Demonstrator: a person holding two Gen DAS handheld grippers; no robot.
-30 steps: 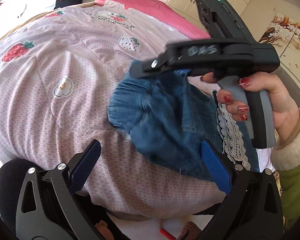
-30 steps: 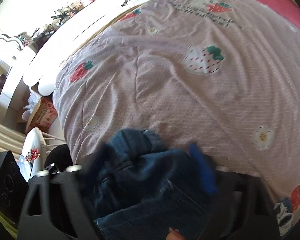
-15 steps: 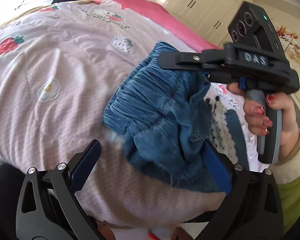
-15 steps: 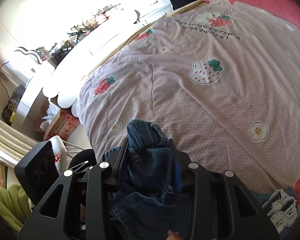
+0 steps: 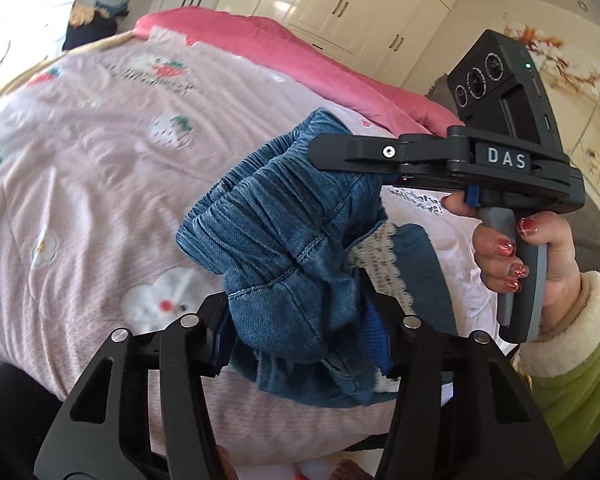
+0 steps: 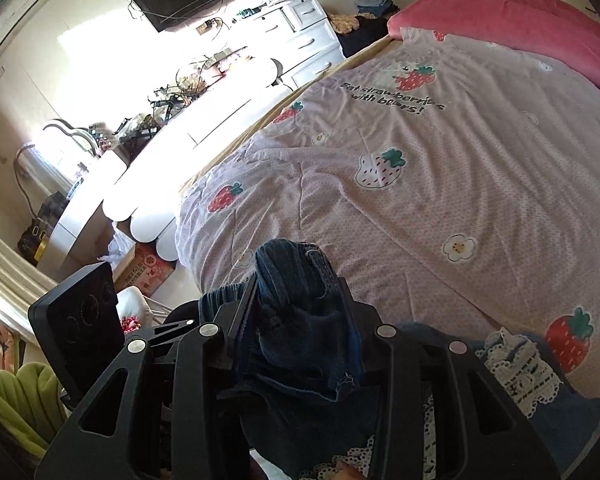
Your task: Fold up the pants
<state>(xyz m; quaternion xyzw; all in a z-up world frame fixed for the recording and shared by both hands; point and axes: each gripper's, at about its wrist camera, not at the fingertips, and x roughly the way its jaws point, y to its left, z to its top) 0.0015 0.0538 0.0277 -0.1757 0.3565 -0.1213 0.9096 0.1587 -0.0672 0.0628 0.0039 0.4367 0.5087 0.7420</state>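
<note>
Blue denim pants (image 5: 283, 232) with a gathered elastic waistband hang bunched above the pink strawberry quilt (image 5: 99, 184). My left gripper (image 5: 300, 336) is closing, and its blue pads press a thick fold of the denim from both sides. A hand with red nails holds my right gripper (image 5: 328, 152), which clamps the waistband from the right. In the right wrist view, my right gripper (image 6: 300, 312) is shut on a dark wad of the pants (image 6: 295, 280). The lower part of the pants is hidden behind the fingers.
A lace-trimmed denim garment (image 6: 516, 364) lies on the quilt (image 6: 460, 184) at the near right. A pink blanket (image 5: 300, 56) covers the far end of the bed. A cluttered white desk (image 6: 171, 128) and a cardboard box (image 6: 147, 272) stand left of the bed.
My left gripper's jaws have come in from wide open onto the denim. Both grippers have risen and the pants have lifted off the quilt. The right gripper closed on the waistband earlier.
</note>
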